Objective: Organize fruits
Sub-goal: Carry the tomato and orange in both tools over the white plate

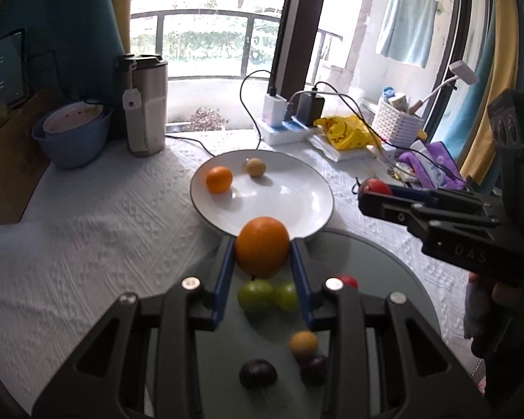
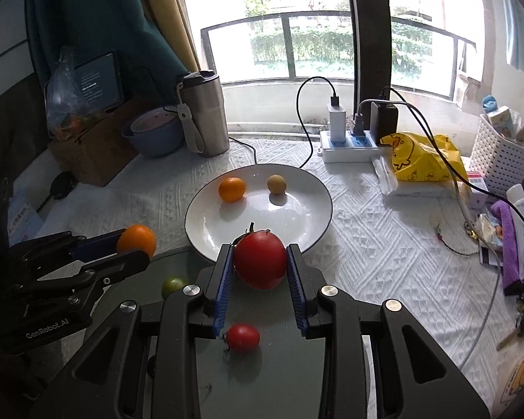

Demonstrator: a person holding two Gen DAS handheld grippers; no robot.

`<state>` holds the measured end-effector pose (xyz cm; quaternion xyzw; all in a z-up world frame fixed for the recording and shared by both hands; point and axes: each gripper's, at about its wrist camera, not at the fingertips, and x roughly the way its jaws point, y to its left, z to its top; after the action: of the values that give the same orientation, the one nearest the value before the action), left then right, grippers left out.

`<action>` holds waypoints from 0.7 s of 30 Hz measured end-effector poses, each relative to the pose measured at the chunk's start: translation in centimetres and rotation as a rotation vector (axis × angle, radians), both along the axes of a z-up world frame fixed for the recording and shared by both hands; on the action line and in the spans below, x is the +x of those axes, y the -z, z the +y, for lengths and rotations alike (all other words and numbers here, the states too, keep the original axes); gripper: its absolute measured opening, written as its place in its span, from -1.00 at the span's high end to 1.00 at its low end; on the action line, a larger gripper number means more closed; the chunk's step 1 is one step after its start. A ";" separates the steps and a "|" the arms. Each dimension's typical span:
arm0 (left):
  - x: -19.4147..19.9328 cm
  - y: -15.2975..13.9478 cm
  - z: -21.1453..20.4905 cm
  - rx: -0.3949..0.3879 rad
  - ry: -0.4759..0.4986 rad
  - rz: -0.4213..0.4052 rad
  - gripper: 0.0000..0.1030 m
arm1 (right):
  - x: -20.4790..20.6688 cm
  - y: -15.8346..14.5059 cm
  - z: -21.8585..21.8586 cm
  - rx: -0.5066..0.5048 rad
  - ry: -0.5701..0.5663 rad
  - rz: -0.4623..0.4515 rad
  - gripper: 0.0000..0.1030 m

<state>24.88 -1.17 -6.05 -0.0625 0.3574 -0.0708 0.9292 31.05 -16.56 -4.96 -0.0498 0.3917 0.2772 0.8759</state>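
My left gripper (image 1: 262, 255) has its jaws clamped on an orange (image 1: 262, 246); my right gripper (image 2: 260, 263) pinches a tomato (image 2: 260, 263). Both hang just short of the white plate (image 2: 297, 223), which already holds a small orange (image 2: 231, 189) and a tan fruit (image 2: 276, 184). Released too early, either could strike the rim and roll across the table (image 2: 384, 244); round fruit may also knock the others.

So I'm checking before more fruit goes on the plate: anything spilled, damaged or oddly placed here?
Nothing stands out. The plate sits flat with a small orange and a tan fruit resting on it; the orange and tomato are held squarely between the jaws.
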 end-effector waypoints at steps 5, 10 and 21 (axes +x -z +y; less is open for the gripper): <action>2.0 0.6 0.4 0.006 0.002 0.014 0.35 | 1.6 0.7 0.6 -0.005 -0.003 0.011 0.37; 3.9 1.1 0.9 0.011 0.007 0.024 0.35 | 3.2 1.5 1.3 -0.011 -0.005 0.028 0.37; 8.0 2.7 1.7 0.028 0.013 0.061 0.35 | 6.5 3.3 3.7 -0.032 -0.036 0.058 0.37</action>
<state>32.91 0.57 -8.73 -0.0494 0.3871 -0.0699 0.9181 37.60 -12.83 -8.30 -0.0629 0.4202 0.2878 0.8583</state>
